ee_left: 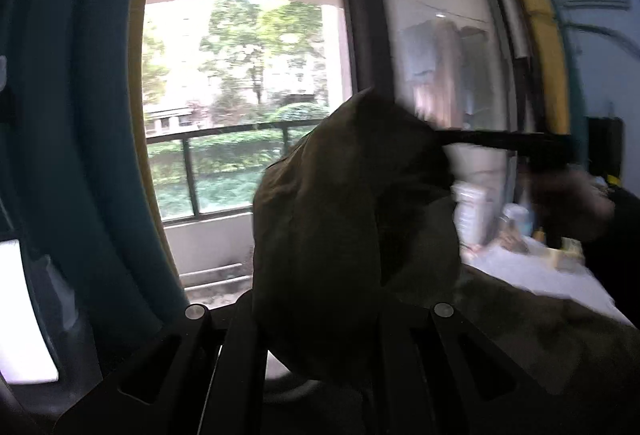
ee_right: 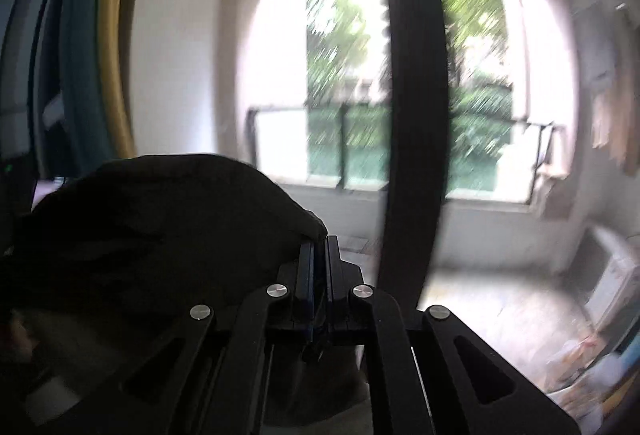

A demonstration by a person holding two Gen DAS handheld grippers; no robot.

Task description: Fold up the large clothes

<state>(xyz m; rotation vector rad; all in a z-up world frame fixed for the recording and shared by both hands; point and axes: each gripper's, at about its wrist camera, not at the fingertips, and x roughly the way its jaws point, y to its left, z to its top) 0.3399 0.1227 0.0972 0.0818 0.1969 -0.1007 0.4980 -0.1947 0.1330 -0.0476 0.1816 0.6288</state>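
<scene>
A large dark olive garment (ee_left: 340,215) is bunched up in front of my left gripper (ee_left: 320,315) and hides its fingertips; the cloth rises from between the gripper's arms, so it looks shut on the fabric. My right gripper (ee_left: 440,135) comes in level from the right with a hand (ee_left: 572,203) behind it, and pinches the garment's upper right corner. In the right wrist view the right gripper (ee_right: 319,247) is shut, with the edge of the garment (ee_right: 160,235) caught at its tips. The rest of the cloth hangs to the left.
A big window with a balcony railing (ee_left: 224,135) and trees fills the background. A dark upright frame post (ee_right: 412,115) stands just ahead. A white tabletop (ee_left: 540,271) with containers (ee_left: 516,219) lies at the right. A teal and yellow band (ee_left: 80,115) borders the left.
</scene>
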